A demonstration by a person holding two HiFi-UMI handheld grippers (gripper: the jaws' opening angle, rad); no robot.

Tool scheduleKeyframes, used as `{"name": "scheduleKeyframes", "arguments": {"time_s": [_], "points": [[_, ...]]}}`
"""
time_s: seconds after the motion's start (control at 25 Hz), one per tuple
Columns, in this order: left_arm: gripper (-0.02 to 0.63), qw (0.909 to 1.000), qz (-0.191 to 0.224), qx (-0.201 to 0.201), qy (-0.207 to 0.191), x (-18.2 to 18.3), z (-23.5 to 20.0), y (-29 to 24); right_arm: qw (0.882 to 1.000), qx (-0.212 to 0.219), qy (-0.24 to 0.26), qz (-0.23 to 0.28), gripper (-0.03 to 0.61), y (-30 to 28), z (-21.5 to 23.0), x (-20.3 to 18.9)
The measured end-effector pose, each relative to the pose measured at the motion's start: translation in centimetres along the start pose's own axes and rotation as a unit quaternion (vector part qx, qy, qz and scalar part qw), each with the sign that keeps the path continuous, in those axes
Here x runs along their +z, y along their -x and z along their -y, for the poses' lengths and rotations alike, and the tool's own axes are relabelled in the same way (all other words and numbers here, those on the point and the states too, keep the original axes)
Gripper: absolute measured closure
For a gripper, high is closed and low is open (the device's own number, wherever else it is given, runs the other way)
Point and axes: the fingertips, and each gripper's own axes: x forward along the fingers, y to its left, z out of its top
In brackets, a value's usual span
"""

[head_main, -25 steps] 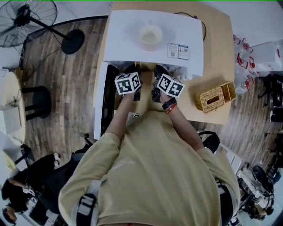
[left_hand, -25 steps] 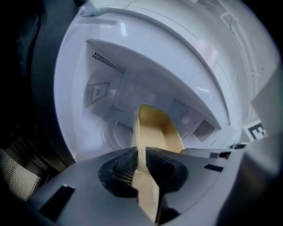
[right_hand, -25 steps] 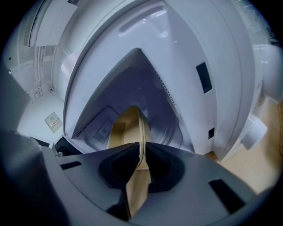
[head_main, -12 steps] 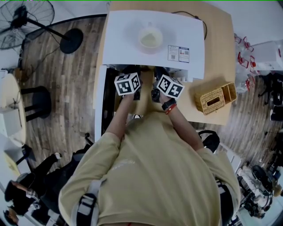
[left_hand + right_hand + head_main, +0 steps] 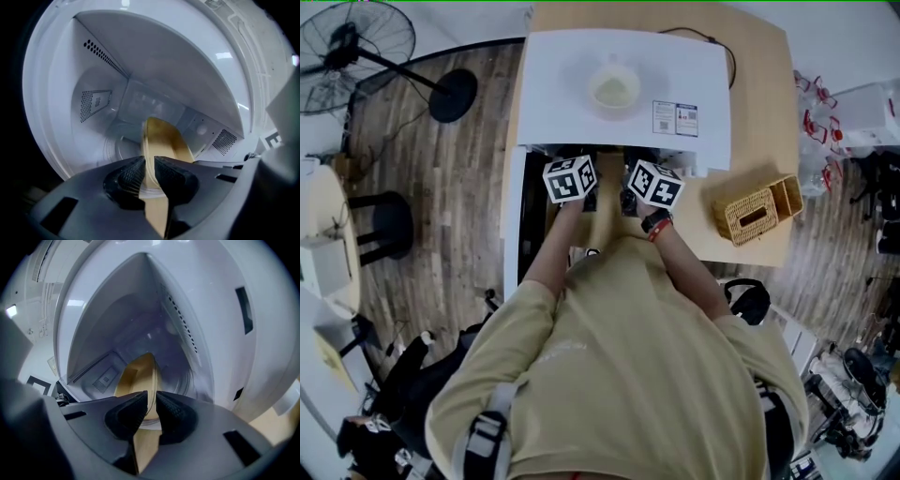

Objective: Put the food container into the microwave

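While both of the person's arms reach forward, the left gripper has its jaws pinched on one thin wall of the tan food container; the right gripper is clamped in the same manner on the opposite wall. The container hangs between them, inside the open mouth of the white microwave; whether it touches the cavity floor cannot be told. On the microwave's top sits a pale bowl; to the right a wicker basket stands on the wooden table; far left, a fan stands on the floor.
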Motion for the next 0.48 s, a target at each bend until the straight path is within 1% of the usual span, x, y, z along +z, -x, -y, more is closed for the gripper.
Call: {"name": "scheduleKeyframes", "arguments": {"time_s": [0.08,0.12,0.16,0.2,0.36,0.48], "points": [[0.541,0.9999,0.007,0.007,-0.006,0.2,-0.1,0.1,1.0,0.015,0.023,-0.002,0.503,-0.1,-0.6,0.1],[0.514,0.9999,0.01,0.009,-0.005,0.3,-0.2,0.3,0.999,0.022,0.035,-0.004,0.471,-0.1,-0.9,0.1],[0.473,0.9999,0.012,0.01,-0.002,0.4,-0.4,0.5,0.999,0.025,0.044,-0.005,0.433,-0.1,-1.1,0.1],[0.446,0.9998,0.014,0.01,0.001,0.5,-0.5,0.7,0.999,0.024,0.048,-0.005,0.415,0.1,-1.1,0.1],[0.445,0.9997,0.022,0.012,0.003,0.5,-0.9,1.9,0.998,0.012,0.057,-0.006,0.41,0.8,-0.8,-0.3],[0.445,0.9996,0.025,0.014,-0.002,0.2,-0.8,3.0,0.998,0.01,0.057,-0.001,0.41,1.8,-0.9,-0.5]]}}
